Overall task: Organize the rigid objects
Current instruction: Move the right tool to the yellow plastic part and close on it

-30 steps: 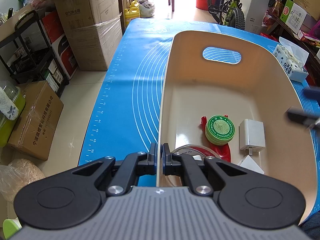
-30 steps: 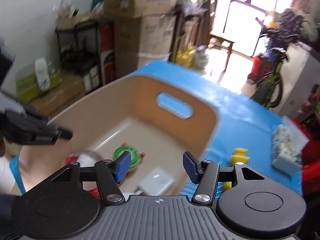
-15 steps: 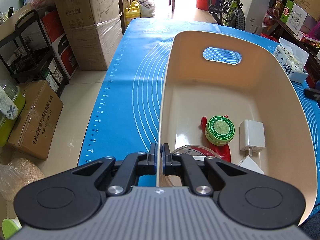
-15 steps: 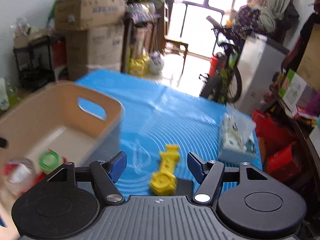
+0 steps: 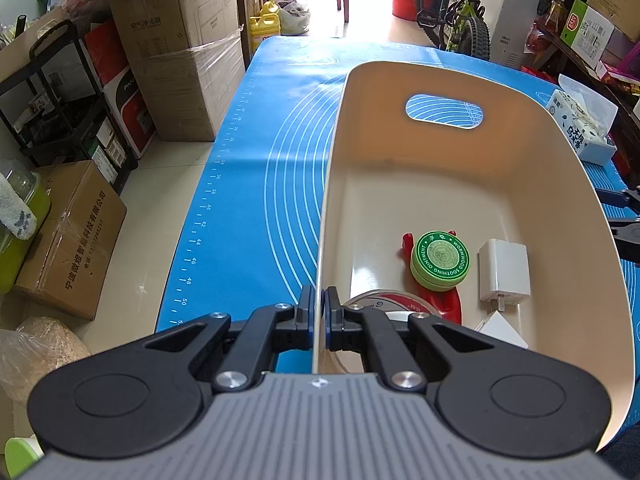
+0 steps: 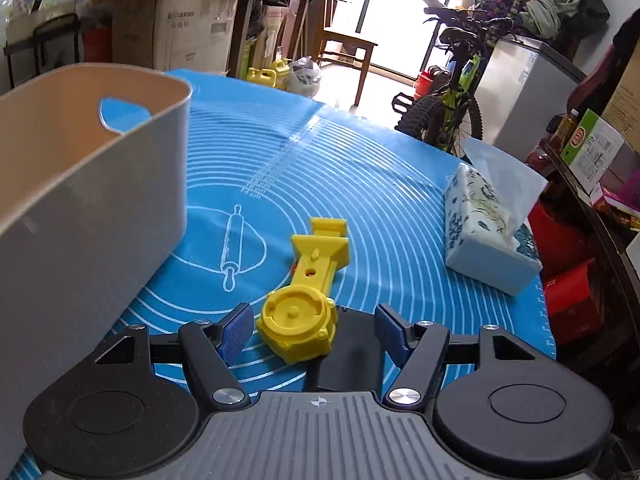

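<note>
Next object: a yellow plastic part with a round gear-like head and a flat handle (image 6: pixel 306 292) lies flat on the blue silicone baking mat (image 6: pixel 360 184), just to the right of the beige plastic storage bin (image 6: pixel 92 200).
How it will handle: it looks like hard moulded or printed plastic, so I judge it light and stiff, not fragile. The smooth faces may slip a little under the pads.
Where to take hold: the round head is wide and nearly fills the gap, while the straight handle beyond it is narrower with parallel sides. I think the handle is the safer place.
Right gripper (image 6: pixel 316 334): wide open and holding nothing. The round head sits between its two blue pads, with no clear contact.
Left gripper (image 5: pixel 319 312): closed tight on the near rim of the bin, with one finger inside and one outside.
Bin contents: a green round ointment tin (image 5: pixel 440 260) rests on a red plastic piece (image 5: pixel 438 298). A white charger block (image 5: pixel 505 271) lies just right of the tin, and a round clear-edged lid or disc (image 5: pixel 374 300) lies partly hidden near the left gripper.
Surface: the mat is flat, printed with white rings, and probably a little grippy.
Room: a tissue pack (image 6: pixel 486 228) stands well right of the bin; cardboard boxes (image 5: pixel 180 48) and a bicycle (image 5: pixel 456 8) are beyond the table.
</note>
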The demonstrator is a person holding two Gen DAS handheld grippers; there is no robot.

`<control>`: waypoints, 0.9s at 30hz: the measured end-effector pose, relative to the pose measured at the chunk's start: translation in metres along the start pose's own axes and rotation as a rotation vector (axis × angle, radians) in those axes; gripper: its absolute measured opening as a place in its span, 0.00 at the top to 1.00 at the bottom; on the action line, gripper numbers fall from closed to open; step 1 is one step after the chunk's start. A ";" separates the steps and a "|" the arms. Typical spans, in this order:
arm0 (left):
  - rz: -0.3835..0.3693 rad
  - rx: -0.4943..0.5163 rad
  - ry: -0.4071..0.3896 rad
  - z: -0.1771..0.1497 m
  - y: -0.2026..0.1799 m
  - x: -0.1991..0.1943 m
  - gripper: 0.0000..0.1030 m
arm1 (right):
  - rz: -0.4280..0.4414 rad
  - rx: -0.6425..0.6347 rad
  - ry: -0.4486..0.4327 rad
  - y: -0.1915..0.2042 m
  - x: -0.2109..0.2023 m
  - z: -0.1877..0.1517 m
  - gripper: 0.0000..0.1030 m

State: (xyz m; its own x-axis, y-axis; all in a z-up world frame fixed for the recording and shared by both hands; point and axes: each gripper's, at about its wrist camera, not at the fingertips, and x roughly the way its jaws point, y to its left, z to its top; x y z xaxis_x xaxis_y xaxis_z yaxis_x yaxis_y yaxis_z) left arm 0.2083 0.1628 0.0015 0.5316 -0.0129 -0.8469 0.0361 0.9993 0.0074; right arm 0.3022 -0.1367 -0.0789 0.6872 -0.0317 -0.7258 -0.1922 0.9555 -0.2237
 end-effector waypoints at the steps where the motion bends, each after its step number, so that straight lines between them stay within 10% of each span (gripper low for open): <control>1: 0.000 0.000 0.000 0.000 0.000 0.000 0.94 | 0.001 0.000 0.001 0.001 0.003 0.000 0.29; 10: 0.000 0.001 0.000 0.000 0.000 0.000 0.94 | -0.049 -0.007 0.002 0.011 0.025 0.004 0.32; 13: 0.000 0.001 0.000 0.000 0.001 0.000 0.94 | -0.058 -0.016 -0.011 0.014 0.025 0.005 0.53; 27: 0.001 0.001 0.000 0.001 0.000 0.000 0.94 | -0.018 -0.003 -0.059 0.011 -0.015 -0.002 0.53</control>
State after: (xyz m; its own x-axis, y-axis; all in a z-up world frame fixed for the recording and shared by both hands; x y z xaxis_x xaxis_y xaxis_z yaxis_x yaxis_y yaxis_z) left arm 0.2088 0.1627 0.0017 0.5314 -0.0120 -0.8470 0.0364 0.9993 0.0087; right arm 0.2878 -0.1265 -0.0716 0.7304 -0.0314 -0.6823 -0.1813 0.9542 -0.2380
